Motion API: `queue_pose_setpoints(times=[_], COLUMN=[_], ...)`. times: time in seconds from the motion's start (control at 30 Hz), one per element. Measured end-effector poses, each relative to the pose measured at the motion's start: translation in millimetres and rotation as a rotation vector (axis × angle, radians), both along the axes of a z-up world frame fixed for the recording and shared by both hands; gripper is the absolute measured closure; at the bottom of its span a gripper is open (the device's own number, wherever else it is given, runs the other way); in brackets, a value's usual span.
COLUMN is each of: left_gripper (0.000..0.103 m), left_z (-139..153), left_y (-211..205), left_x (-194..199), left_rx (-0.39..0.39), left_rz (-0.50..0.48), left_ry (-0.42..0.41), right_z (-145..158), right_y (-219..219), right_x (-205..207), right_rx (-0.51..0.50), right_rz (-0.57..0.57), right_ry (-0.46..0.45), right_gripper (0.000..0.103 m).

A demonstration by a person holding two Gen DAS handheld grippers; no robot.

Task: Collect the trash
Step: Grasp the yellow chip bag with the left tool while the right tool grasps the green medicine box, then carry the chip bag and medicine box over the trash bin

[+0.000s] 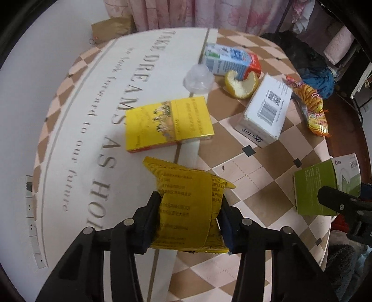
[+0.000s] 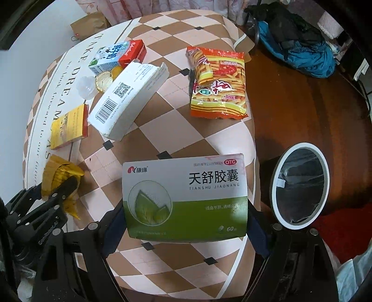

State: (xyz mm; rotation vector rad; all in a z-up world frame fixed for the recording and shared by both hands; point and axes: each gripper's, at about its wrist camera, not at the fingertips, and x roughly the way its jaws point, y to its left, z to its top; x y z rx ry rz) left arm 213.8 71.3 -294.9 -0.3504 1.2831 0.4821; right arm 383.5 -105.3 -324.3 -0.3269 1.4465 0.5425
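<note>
Gripping two pieces above the tabletop [image 2: 176,120], we had the left gripper [image 1: 189,223] clamped on a yellow wrapper [image 1: 188,204] and the right gripper [image 2: 186,223] clamped on a green-and-white medicine box [image 2: 186,197].

The surface [image 2: 162,111] wears a cloth in brown and pale pink checks, with a white band of grey lettering on one side. Behind it hang pink flowered curtains [image 1: 209,11]. A brown paper bag [image 1: 111,29] stands by the white wall. On the dark red floor [image 2: 302,97] lies a blue and black bundle of fabric [image 2: 300,39].
</note>
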Motion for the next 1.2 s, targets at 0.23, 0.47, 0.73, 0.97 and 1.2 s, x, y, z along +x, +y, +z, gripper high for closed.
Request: queue_pose_setpoints(times=[0.23, 0.47, 0.73, 0.97, 1.2], left_gripper=[0.060, 0.060, 0.060, 0.060, 0.060], left_z=[55, 111, 171, 194, 173], left_y=[-12, -29, -79, -145, -223], left_x=[-15, -26, -12, 41, 116], left_rx=[0.087, 0.129, 0.163, 0.138, 0.050], left_rz=[0.027, 0.016, -0.080, -0.208, -0.342], left_ry=[-0.094, -0.206, -0.325, -0.386, -0.373], right_z=[41, 91, 150, 179, 155], right_y=[-6, -24, -85, -172, -273], right_x=[-26, -44, -39, -11, 34], right_rx=[0.080, 0.174, 0.277, 0.296, 0.212], right_rz=[0.021, 0.032, -0.028, -0.146, -0.302], right_ry=[-0.107, -0.180, -0.258, -0.309, -0.303], right_gripper=[0.013, 0.013, 0.013, 0.013, 0.013])
